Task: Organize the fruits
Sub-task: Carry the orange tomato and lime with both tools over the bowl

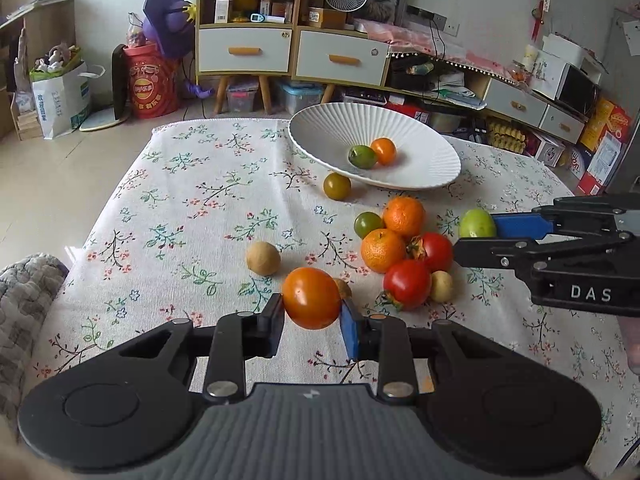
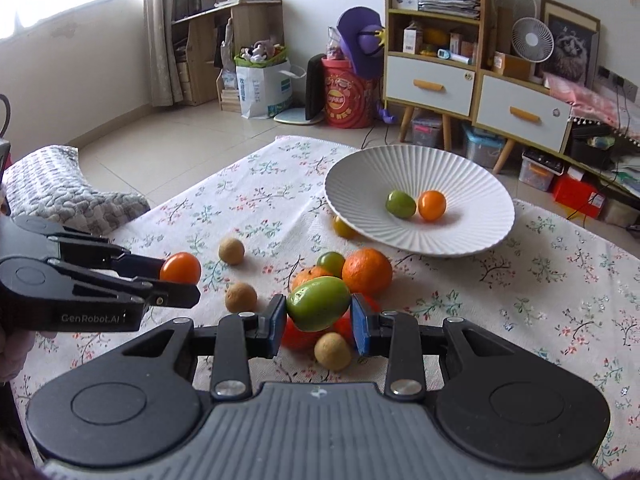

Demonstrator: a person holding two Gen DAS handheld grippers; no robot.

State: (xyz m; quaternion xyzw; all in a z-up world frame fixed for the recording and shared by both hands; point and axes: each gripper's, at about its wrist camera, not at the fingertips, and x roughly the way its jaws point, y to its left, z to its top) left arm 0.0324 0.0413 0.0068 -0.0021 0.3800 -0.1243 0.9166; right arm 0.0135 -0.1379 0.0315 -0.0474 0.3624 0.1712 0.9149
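**Desk:** Item one, grippers?

**Operator:** I list the left gripper as clamped on an orange tomato, pads pressing both flanks, fruit clear of the tabletop. The right gripper is clamped on a green fruit, likewise held above the cloth. Each gripper shows in the other's view, fruit at its tip.

**Desk:** Item two, step in hand?

**Operator:** I judge it the carry: two pieces picked, neither delivered. The next move calls for taking both across to the white ribbed bowl and coming in over its near rim, one gripper at a time so they don't crowd each other, then parting the pads low so the fruit doesn't roll out.

**Desk:** Item three, containers?

**Operator:** One only, the bowl. Contents: one green fruit and one small orange fruit, touching, near the centre. Much room left.

**Desk:** Item four, loose stock?

**Operator:** On the tabletop I count a cluster in front of the bowl: two mandarins, two red tomatoes, a small green fruit. A yellow-green fruit lies just beside the bowl's rim. A tan round fruit sits apart on the left; other tan ones lie near the cluster.
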